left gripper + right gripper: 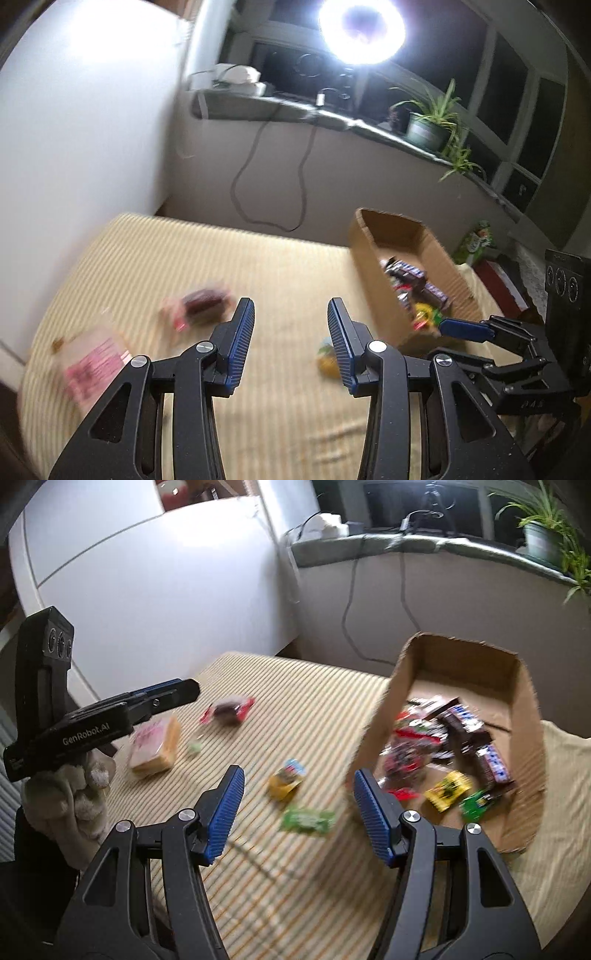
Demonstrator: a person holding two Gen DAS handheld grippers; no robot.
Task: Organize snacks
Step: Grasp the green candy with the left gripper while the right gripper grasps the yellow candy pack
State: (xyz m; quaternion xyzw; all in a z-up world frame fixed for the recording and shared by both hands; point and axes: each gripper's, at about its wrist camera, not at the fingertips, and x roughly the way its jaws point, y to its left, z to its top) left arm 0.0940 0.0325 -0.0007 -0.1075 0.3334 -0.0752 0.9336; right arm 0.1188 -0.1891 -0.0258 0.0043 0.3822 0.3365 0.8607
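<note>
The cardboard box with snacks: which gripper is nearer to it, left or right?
Right. The right gripper hangs open beside the cardboard box, one finger at its near wall. The left gripper is farther away, over the loose snacks on the striped cloth.

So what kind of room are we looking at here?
Probably a room in a home, not a lab: a table under a striped cloth, a windowsill with a potted plant, and a cardboard box of snack packets.
</note>
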